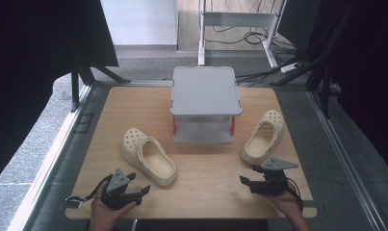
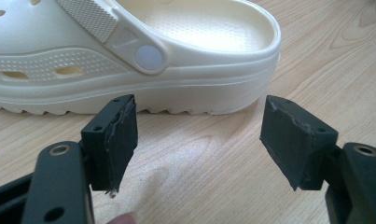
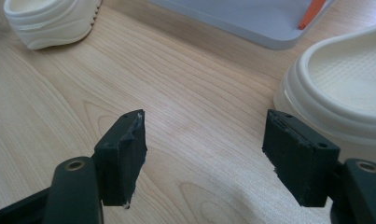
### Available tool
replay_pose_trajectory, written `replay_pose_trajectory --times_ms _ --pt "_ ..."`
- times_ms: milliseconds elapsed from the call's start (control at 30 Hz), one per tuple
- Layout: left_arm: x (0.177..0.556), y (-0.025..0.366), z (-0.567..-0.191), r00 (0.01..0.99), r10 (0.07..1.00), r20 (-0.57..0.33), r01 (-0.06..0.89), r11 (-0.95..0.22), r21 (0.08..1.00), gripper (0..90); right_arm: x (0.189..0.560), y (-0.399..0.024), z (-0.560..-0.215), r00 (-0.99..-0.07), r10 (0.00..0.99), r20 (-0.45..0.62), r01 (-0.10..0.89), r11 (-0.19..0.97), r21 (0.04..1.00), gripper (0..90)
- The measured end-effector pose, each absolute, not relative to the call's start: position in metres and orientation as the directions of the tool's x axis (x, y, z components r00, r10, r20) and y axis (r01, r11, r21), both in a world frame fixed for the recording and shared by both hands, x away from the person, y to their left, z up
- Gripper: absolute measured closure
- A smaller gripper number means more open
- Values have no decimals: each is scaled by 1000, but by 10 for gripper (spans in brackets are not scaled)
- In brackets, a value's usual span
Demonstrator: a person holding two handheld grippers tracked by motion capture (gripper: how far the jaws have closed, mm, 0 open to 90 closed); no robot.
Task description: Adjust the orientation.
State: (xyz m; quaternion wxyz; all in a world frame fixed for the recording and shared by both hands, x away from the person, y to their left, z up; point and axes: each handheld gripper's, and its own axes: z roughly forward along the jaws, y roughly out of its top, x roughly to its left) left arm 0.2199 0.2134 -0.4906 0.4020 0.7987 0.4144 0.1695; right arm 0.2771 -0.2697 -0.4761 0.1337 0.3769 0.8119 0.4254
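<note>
Bench [image 1: 196,163] of pale wood grain carries everything here, a rectangular top with its near edge toward the person. Next in size, a grey two-level stand [image 1: 206,90] sits at the middle of the far edge, its flat upper shelf raised on short orange posts above a lower shelf; in the right gripper view a corner of the lower shelf and one orange post show at the top. Two cream clogs lie on the wood. The left clog [image 1: 148,156] lies left of centre, toe toward the far left corner and heel opening toward the near edge; in the left gripper view its side wall, strap rivet and heel rim stand just beyond the jaws, near them but not touching. The right clog [image 1: 263,137] lies close to the right edge, toe pointing to the far right corner, heel toward the near side; in the right gripper view its heel rim shows just to the right of the right jaw, apart from it. The left gripper [image 1: 138,190] rests in the person's hand at the near left corner, aimed at the left clog, jaws spread wide with bare wood between the pads. The right gripper [image 1: 248,174] is held at the near right corner, just short of the right clog's heel, jaws likewise wide apart and holding nothing.
</note>
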Motion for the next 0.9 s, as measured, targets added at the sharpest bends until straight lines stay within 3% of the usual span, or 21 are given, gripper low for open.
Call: replay_pose_trajectory --times_ms 233,567,900 --pt "217 215 -489 600 797 -64 528 -334 781 278 282 -268 -471 -683 718 134 520 349 780 321" --pt "220 215 -488 602 796 -64 531 -340 776 280 292 -252 -456 -737 671 78 471 428 771 353" --pt "220 213 -491 608 791 -66 535 -348 770 284 325 -226 -424 -820 564 100 428 488 761 410"
